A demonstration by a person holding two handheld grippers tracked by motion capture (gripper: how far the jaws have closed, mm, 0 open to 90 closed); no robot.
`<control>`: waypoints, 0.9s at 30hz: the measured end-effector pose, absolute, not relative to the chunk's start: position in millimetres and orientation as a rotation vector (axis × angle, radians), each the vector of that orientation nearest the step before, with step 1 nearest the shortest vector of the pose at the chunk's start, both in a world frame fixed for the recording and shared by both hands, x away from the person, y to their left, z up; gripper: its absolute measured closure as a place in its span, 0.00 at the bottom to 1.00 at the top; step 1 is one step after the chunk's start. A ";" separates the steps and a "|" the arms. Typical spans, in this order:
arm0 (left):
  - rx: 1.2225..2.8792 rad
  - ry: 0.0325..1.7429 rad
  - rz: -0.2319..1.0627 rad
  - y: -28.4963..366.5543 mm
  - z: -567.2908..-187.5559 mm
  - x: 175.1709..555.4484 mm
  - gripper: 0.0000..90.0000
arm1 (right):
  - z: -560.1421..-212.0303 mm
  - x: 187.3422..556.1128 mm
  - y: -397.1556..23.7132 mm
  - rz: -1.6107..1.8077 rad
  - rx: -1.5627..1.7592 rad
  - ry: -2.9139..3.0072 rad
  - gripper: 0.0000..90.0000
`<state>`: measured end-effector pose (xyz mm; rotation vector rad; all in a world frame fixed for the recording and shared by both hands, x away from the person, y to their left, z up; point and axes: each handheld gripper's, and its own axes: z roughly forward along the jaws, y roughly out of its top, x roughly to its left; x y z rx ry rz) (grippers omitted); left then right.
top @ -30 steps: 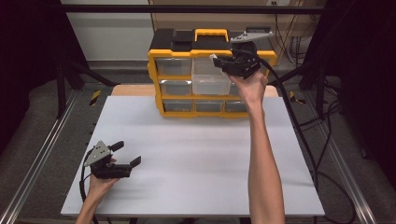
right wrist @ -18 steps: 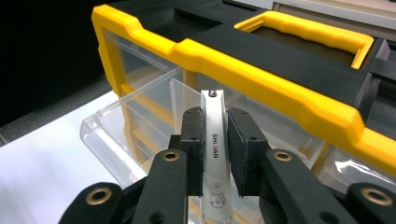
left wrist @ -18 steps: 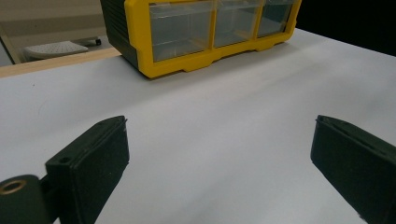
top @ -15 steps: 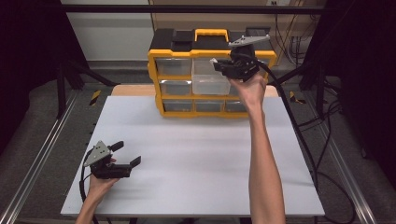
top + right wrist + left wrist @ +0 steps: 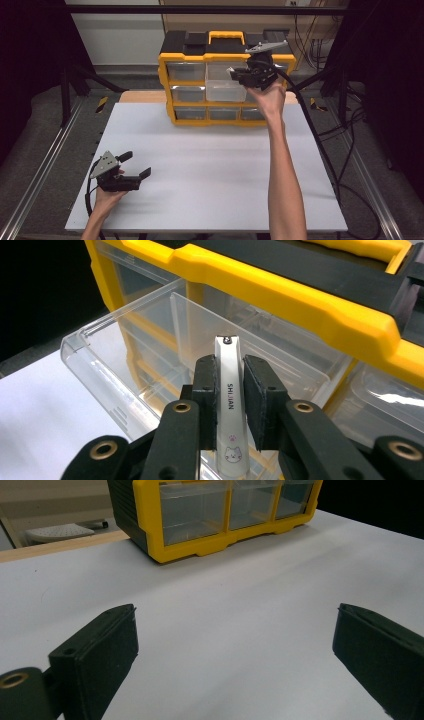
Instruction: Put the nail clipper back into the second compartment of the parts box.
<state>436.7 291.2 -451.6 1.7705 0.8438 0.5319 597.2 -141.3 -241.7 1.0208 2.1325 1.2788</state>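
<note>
High view: a yellow organiser cabinet stands at the far edge of the white table, its upper middle clear drawer pulled out toward the person. Nothing else lies on the table surface. In the right gripper view, the right gripper pinches a white nail clipper between its pads, the clipper's tip poking past them, just above the open drawer. The left gripper rests low at the near left of the table, well apart, jaws spread with nothing between them.
</note>
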 end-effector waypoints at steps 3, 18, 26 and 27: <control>1.773 0.842 0.532 291.0 -451.6 436.6 0.05 | -241.6 595.6 -141.1 1.272 1.003 2.118 0.83; 1.773 0.844 0.531 290.8 -451.6 436.4 0.05 | -234.1 563.7 -152.7 1.393 0.930 1.971 0.47; 1.775 0.843 0.531 290.7 -451.6 436.4 0.05 | -240.2 546.4 -160.8 1.444 0.920 1.894 0.22; 1.775 0.843 0.531 290.7 -451.7 436.4 0.05 | -241.0 544.5 -161.6 1.455 0.919 1.885 0.20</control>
